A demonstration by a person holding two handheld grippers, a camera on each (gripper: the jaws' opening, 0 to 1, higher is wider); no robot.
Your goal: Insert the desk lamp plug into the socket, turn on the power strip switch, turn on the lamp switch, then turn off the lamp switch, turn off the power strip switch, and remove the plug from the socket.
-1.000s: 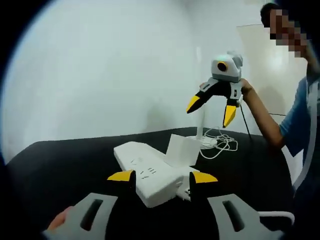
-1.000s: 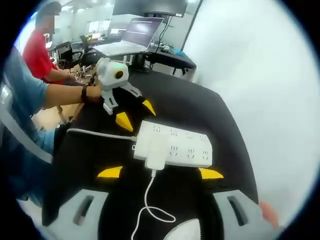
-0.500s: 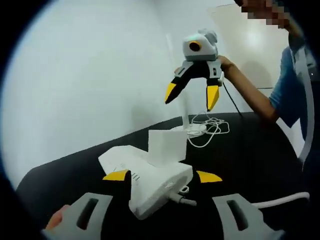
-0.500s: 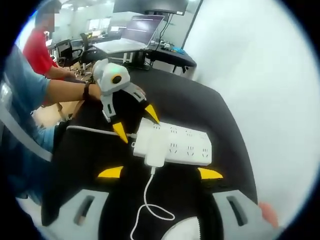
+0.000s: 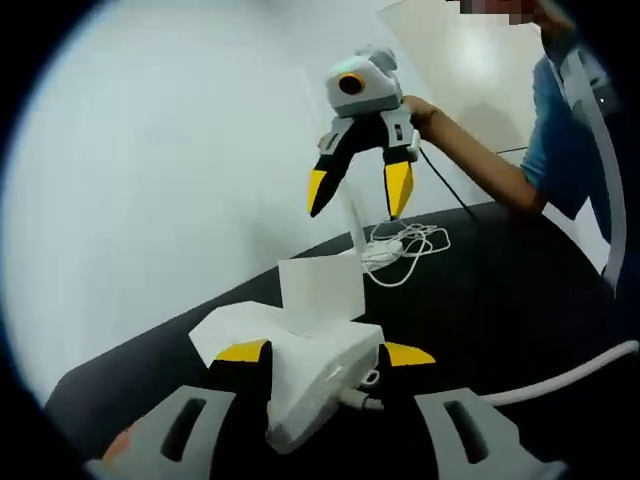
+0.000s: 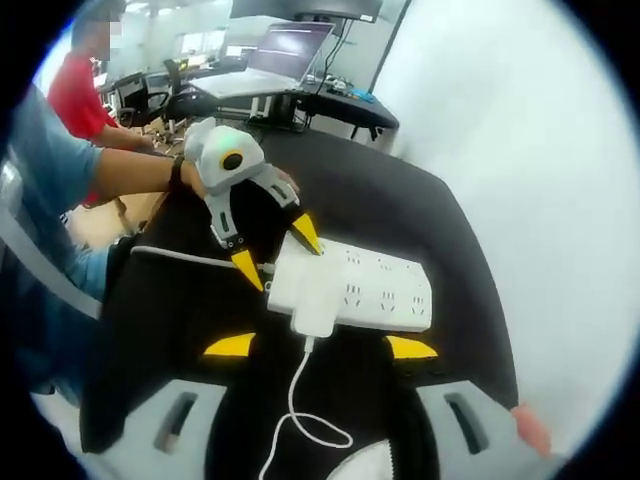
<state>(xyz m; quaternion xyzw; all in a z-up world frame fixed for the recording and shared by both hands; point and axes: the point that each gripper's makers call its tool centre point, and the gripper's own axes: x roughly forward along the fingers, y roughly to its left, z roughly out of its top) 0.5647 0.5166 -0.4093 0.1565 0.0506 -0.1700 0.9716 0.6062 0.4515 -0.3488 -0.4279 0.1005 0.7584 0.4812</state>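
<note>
A white power strip (image 5: 300, 375) (image 6: 375, 290) lies on the black table (image 5: 500, 310). A white block-shaped plug (image 5: 322, 290) (image 6: 315, 300) sits in it near one end, and its thin white cable (image 6: 300, 400) runs toward the right gripper view's camera. My left gripper (image 5: 325, 353) (image 6: 276, 252) is open, its yellow tips on either side of the strip's end. My right gripper (image 5: 355, 188) (image 6: 320, 347) hangs open in the air above and beyond the plug, holding nothing. The lamp's white stem (image 5: 355, 225) stands behind, beside a coil of cable (image 5: 405, 245).
The strip's thick white cord (image 5: 560, 375) (image 6: 190, 258) trails off over the table edge. A white wall runs along the table's far side. Beyond the table a desk carries a laptop (image 6: 270, 70), with a person in red (image 6: 85, 100) nearby.
The left gripper has closed in on the strip's end, so its tips now flank it. The right gripper has come nearer and stands higher over the plug.
</note>
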